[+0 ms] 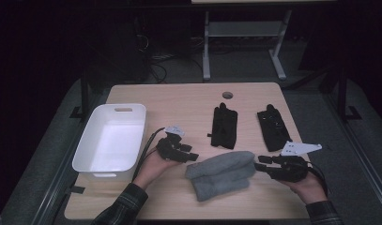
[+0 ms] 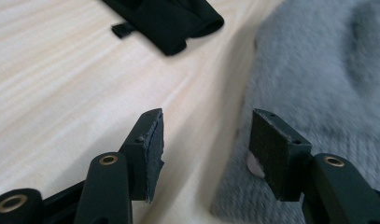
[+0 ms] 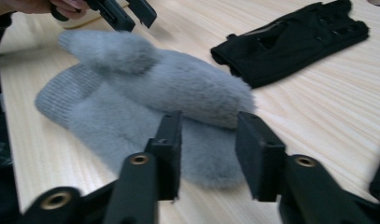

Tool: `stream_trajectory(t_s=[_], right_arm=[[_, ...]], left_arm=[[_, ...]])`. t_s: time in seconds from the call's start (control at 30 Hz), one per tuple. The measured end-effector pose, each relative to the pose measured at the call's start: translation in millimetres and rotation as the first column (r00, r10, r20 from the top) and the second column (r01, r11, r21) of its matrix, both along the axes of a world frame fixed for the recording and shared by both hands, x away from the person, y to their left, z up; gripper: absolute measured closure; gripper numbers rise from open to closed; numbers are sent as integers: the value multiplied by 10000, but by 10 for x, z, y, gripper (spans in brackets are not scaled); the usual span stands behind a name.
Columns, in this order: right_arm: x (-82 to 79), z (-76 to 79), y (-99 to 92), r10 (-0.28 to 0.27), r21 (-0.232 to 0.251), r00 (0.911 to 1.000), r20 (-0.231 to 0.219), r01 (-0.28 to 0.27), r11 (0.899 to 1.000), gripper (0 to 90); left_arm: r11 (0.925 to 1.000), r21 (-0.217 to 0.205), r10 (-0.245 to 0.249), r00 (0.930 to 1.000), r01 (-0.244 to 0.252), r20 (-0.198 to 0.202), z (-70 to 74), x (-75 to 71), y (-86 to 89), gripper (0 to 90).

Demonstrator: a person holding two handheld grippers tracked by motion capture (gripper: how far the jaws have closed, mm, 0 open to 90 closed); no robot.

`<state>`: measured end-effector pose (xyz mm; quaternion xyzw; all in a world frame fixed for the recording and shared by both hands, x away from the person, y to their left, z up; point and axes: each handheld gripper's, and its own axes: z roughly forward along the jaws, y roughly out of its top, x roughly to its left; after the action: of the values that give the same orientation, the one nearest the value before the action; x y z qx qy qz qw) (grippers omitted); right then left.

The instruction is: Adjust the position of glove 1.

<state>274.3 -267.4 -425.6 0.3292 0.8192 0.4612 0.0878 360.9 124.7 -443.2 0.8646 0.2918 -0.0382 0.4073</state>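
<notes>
Wooden table (image 1: 132, 197) with a white bin (image 1: 109, 140) left of two stacked grey mittens (image 1: 221, 174). Soft, light, fuzzy; best pinched at the knit cuff. Left gripper (image 1: 192, 156) and right gripper (image 1: 260, 166) flank them, jaws apart, empty.

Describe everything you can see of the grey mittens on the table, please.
The grey mittens are a fluffy, furry-looking pair with ribbed knitted cuffs, stacked one on the other and lying flat on the wooden table near its front edge. The upper one lies skewed across the lower. The left tool and right tool flank them at either end, jaws apart; neither clearly grips them. Black gloves lie beyond, apart.
</notes>
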Motion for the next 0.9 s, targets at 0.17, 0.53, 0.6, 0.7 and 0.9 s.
stream_trajectory(t_s=[0.17,0.53,0.6,0.7,0.9], right_arm=[[5,-45,-20,-37,-94,9997,-227,35,9999,668],[17,-154,7,18,-459,9983,-580,-44,9989,654],[27,-176,5,2,-459,9977,-676,-33,9989,654],[36,-200,1,-58,-511,9968,-801,17,9987,654],[49,-214,-18,-127,-539,9967,-805,84,9985,656]], left_arm=[[9990,-274,-361,9993,364,99,39,-120,-22,438],[9831,-565,-1686,9813,1742,924,255,-583,-28,400],[9815,-274,-1857,9772,1894,1025,229,-633,-25,375],[9861,36,-1653,9782,1662,1257,168,-648,-2,405],[9833,366,-1818,9727,1783,1443,156,-669,-23,656]])
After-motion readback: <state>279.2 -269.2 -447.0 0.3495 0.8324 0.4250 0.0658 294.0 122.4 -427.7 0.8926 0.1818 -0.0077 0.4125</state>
